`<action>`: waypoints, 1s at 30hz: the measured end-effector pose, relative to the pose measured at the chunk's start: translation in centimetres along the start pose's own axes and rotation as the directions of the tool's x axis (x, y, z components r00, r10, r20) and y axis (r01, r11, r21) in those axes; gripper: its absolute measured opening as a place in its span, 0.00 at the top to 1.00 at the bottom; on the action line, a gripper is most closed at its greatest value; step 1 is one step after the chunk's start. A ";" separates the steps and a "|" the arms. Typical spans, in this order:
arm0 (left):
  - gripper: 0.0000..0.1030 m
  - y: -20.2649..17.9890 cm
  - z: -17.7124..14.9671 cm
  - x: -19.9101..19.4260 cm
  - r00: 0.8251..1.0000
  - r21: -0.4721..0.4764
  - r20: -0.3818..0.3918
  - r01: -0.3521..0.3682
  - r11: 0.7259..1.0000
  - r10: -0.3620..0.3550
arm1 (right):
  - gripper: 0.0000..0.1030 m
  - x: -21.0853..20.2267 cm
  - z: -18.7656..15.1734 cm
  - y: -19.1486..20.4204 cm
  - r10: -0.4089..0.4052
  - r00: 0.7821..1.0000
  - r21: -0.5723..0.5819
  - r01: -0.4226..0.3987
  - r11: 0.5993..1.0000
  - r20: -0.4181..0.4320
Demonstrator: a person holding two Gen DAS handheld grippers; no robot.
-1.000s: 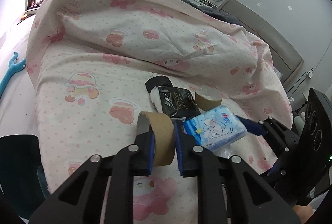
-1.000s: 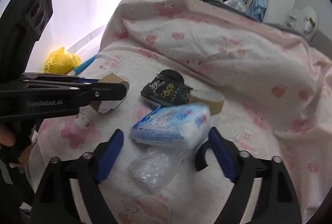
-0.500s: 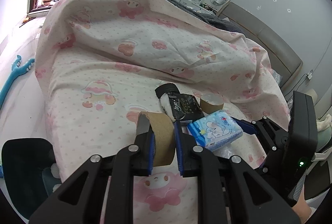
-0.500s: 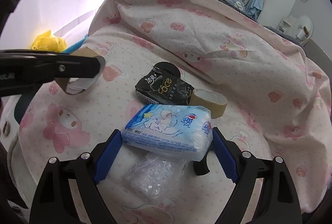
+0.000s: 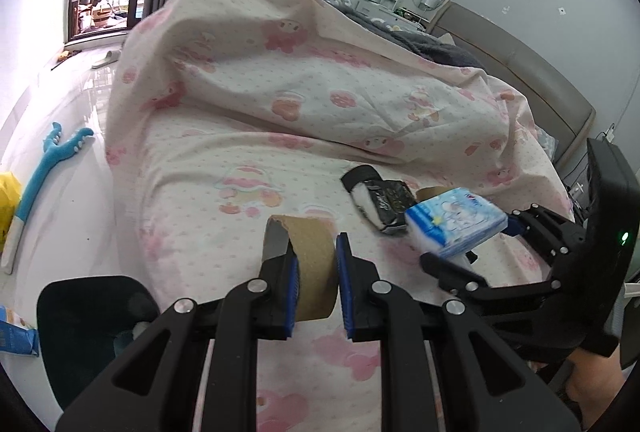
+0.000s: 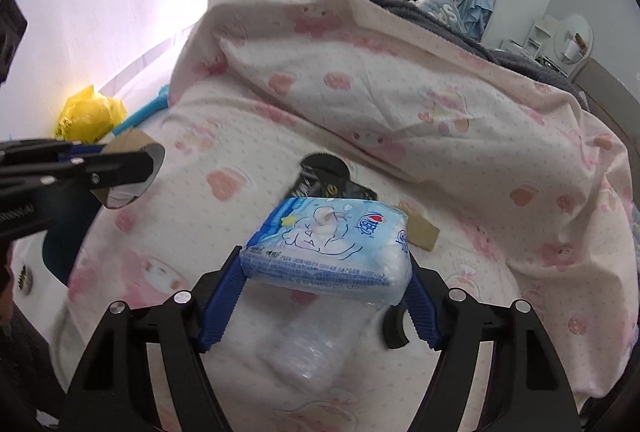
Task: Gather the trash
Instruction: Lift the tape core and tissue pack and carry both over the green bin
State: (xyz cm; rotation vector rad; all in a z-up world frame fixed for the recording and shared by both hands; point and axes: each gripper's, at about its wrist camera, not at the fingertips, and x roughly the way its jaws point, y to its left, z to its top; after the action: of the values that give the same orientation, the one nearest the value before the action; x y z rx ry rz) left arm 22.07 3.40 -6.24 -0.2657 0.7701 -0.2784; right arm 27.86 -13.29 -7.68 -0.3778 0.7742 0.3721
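Observation:
On the pink-patterned bed, my left gripper (image 5: 310,244) is shut on a brown cardboard roll (image 5: 314,272), held off the sheet; the roll (image 6: 128,142) also shows at the left of the right wrist view. My right gripper (image 6: 324,268) has its jaws closing on a blue-and-white tissue pack (image 6: 328,232), pads pressed on both ends, the pack lifted clear of the bed. A black snack wrapper (image 6: 324,172) and a second cardboard roll (image 6: 422,232) lie on the sheet behind it. A crumpled clear plastic bag (image 6: 308,348) lies under the pack.
A bunched duvet (image 5: 320,72) rises behind the trash. A dark bin (image 5: 88,320) stands at the bed's near left corner. On the floor to the left are a yellow bag (image 6: 86,114) and a blue toy (image 5: 48,160). A person's hand holds the right gripper.
The right jaws closed onto the tissue pack and raised it off the bed. Both grippers drew back from the bed a little, the left still carrying its roll.

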 end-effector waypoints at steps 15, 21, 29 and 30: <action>0.81 5.2 -0.7 -3.5 0.994 -0.005 0.014 -0.113 0.994 0.113 | 0.28 -2.7 2.8 0.1 0.240 0.960 0.212 -0.267 0.940 0.147; 0.81 8.0 -1.5 -4.5 0.988 -0.027 0.003 -0.151 0.988 0.151 | 0.28 -2.8 3.7 1.5 0.304 0.938 0.237 -0.338 0.911 0.169; 0.81 11.7 -2.9 -5.1 0.981 -0.053 -0.040 -0.194 0.980 0.192 | 0.28 -2.3 5.1 5.4 0.353 0.923 0.201 -0.379 0.903 0.153; 0.81 12.0 -3.2 -5.1 0.980 -0.054 -0.047 -0.198 0.979 0.196 | 0.28 -2.2 5.3 5.9 0.360 0.920 0.196 -0.385 0.902 0.151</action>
State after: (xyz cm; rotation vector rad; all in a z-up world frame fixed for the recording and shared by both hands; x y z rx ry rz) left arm 18.10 15.89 -9.16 -0.2372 0.8405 -0.0743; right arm 26.88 -6.14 -3.75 0.0078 0.7688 0.6552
